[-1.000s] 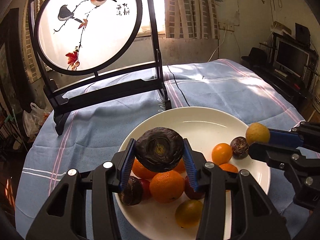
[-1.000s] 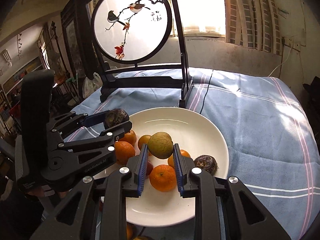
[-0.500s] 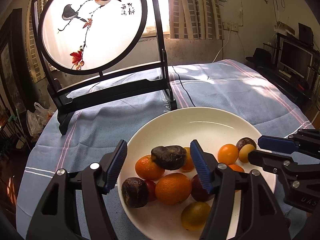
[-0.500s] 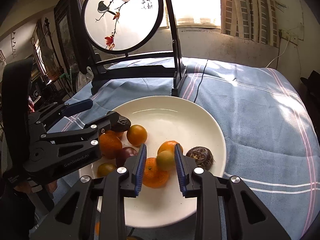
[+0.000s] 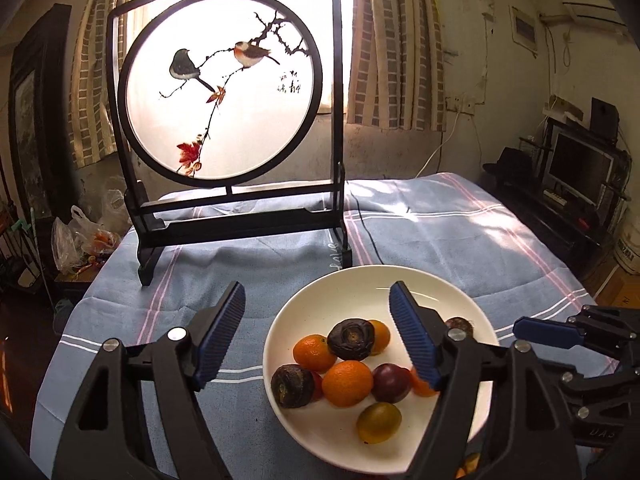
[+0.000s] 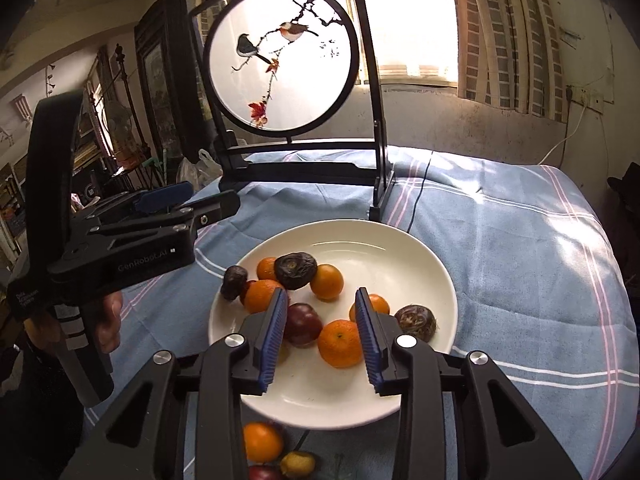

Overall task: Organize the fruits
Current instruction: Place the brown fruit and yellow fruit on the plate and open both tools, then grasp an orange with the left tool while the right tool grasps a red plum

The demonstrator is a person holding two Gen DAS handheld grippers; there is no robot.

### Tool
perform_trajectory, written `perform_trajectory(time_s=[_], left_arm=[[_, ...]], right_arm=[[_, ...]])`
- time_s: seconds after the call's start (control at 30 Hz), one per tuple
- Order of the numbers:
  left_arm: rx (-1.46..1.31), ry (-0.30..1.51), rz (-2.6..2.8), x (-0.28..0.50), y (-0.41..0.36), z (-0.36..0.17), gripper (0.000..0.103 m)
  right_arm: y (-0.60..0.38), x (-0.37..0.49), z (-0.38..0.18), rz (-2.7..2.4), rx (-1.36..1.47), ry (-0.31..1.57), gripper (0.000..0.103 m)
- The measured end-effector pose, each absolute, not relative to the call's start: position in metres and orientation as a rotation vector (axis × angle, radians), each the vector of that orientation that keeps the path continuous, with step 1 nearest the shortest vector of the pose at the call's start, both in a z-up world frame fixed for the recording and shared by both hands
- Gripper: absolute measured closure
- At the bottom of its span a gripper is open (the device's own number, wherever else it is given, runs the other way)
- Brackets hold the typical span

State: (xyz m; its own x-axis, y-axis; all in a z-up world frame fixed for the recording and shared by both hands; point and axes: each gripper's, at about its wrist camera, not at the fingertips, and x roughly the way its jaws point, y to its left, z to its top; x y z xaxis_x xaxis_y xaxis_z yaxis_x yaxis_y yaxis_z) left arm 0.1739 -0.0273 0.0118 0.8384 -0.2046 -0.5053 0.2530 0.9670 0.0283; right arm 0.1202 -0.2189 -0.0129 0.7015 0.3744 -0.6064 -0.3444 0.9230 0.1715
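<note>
The fruit [image 5: 348, 364] lies heaped in the white plate [image 5: 360, 280] on the blue cloth [image 5: 248, 264], below both claws and touching neither. The left claw [image 5: 316, 334] has just been opening and gapes wide, empty; the right claw [image 6: 320, 336] has just been opening too – parted, nothing gripped. Both tilt downward. Only the right view shows a hand [image 6: 108, 320] on the left handle – and loose fruit [image 6: 262, 442] off the plate's near edge.

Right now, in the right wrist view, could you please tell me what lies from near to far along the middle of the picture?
Loose fruit off the plate → orange → white plate → bird screen → window.
</note>
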Motion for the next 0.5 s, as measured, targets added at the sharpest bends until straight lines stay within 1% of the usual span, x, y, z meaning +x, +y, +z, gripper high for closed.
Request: perform_trajectory(time_s=[0.03,0.1,0.27,0.37,0.47,0.5], left_arm=[[0.105,0.515,-0.256,0.164,-0.027,0.013,0.025],[0.155,0.518,-0.256,0.148,-0.029,0.011,0.025],[0.242,0.578,-0.244,0.114,-0.022,-0.011,0.025],[0.250,0.633,-0.255,0.099,-0.015,-0.027,0.025],[0.259,0.679,-0.251,0.088,-0.011,-0.043,0.025],[0.264,0.690,-0.253,0.085,-0.011,-0.046,0.025]], right_arm=[[-0.219,0.107,-0.014,0.397,0.027,0.690,0.064],[-0.219,0.080,-0.024,0.408,0.005,0.722,0.064],[-0.206,0.029,-0.072,0.477,-0.011,0.888,0.064],[-0.195,0.023,-0.096,0.463,-0.029,0.944,0.064],[-0.189,0.030,-0.105,0.451,-0.012,0.956,0.064],[-0.187,0.033,-0.107,0.446,-0.009,0.956,0.062]])
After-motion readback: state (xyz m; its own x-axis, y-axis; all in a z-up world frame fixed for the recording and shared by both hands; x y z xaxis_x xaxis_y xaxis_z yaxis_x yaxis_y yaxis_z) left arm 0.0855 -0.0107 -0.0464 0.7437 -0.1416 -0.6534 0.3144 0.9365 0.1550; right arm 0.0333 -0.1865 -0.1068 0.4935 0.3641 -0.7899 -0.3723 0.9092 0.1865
